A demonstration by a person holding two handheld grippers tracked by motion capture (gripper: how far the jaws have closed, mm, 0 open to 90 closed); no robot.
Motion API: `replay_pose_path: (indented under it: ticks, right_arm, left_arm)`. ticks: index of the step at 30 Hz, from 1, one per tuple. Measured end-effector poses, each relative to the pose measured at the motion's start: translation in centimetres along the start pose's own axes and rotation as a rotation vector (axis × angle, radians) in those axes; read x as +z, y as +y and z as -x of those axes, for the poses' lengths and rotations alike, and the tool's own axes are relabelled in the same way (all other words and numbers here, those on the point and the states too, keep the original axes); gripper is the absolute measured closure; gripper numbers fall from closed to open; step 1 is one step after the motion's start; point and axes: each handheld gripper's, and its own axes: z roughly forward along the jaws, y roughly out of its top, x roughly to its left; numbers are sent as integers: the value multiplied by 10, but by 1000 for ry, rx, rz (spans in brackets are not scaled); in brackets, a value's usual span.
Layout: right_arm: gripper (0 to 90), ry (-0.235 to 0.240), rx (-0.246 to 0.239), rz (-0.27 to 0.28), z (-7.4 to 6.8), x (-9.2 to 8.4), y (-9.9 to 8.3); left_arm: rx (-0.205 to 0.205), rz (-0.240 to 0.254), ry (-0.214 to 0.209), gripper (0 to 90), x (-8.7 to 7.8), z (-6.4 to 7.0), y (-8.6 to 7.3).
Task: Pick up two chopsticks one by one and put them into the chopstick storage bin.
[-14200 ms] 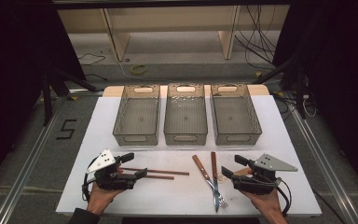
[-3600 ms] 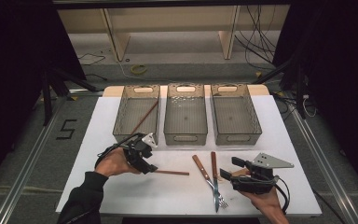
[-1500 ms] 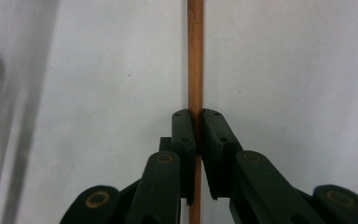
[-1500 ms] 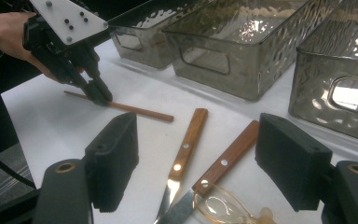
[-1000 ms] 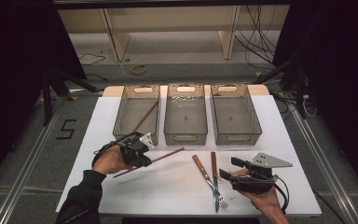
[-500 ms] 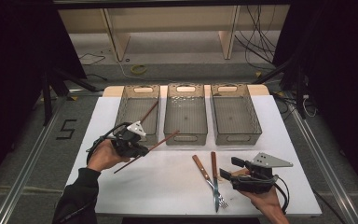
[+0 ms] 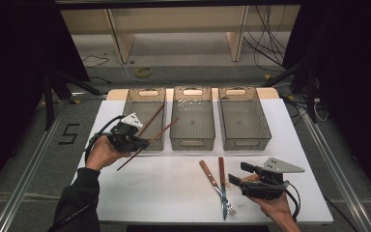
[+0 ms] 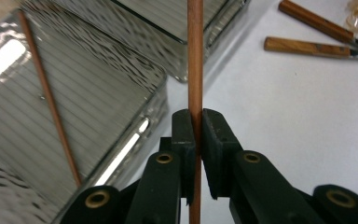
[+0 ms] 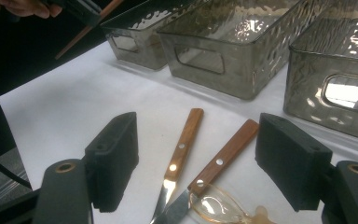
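Left gripper point(image 7: 134, 141): held above the table's left part, just in front of the left bin point(image 7: 144, 116); jaws clamped on a brown chopstick point(image 7: 147, 144), pinched at mid-length, as the left gripper view point(image 8: 195, 140) confirms. Chopstick runs slanted, upper end over the gap between left and middle bins, lower end hanging free over the white table point(image 7: 149, 188).

Left bin: smoky clear plastic, holding a second chopstick point(image 7: 150, 121) that lies diagonally inside.

Middle bin point(image 7: 193, 116) and right bin point(image 7: 244, 116): same make, side by side in a row at the table's far edge.

Wooden-handled knife point(image 7: 208, 175) and wooden-handled fork point(image 7: 223, 186): flat on the table in front of the bins, blades crossing near the front edge. A small clear spoon-like item point(image 9: 219, 205) lies against them, probably plastic; too blurred to be sure.

Right gripper point(image 7: 239, 178): resting low at the table's right front, jaws spread wide with nothing between them, pointing at the cutlery handles point(image 9: 200, 154).
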Motion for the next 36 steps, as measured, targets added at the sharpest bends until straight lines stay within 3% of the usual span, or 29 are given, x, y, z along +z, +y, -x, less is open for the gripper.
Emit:
replay_pose_path:
  ticks: [14,21,25,29,36]
  right_arm:
    - [308,2,0,-1,0,0,0]
    - [308,3,1,-1,0,0,0]
    - [307,3,1,-2,0,0,0]
    - [307,2,-3,1,0,0,0]
    - [307,6,-3,0,0,0,0]
  left_arm:
    - [-50,48,52,835,-16,-25,22]
    - [-75,47,73,835,-15,-39,32]
    - [-109,67,81,835,-14,-53,37]
    - [-126,100,111,835,-15,-62,42]
    - [-155,114,153,834,-10,-79,47]
